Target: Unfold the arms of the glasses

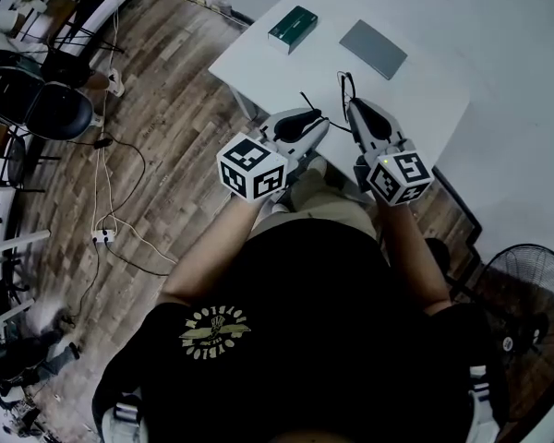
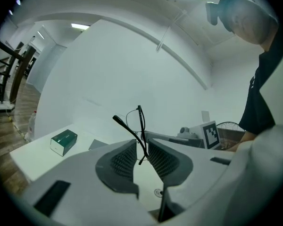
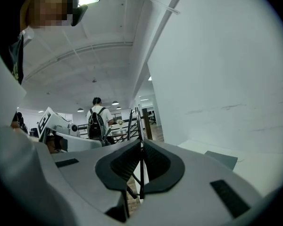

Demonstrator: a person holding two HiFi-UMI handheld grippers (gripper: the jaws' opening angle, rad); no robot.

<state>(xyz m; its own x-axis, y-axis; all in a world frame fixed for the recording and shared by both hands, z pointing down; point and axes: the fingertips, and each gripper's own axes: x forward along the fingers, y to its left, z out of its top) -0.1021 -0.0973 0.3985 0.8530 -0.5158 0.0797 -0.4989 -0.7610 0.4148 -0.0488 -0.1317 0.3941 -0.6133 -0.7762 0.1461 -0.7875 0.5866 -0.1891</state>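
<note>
Glasses (image 2: 141, 126) hang in the air between both tools at the white desk's (image 1: 425, 26) near edge. The right tool (image 3: 141, 145) is clamped on the thin frame, and the left tool (image 2: 141, 142) pinches one arm (image 2: 124, 130). A skewed pull could bend that arm, or a slip could drop them onto the plank floor (image 1: 166, 109) with its trailing cables (image 1: 102, 201) and chairs (image 1: 55, 109).

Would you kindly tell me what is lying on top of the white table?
A green box and a flat grey item lie on the white table. The left gripper and right gripper, both shut on the glasses, cover its near edge; anything beneath them is hidden.
</note>
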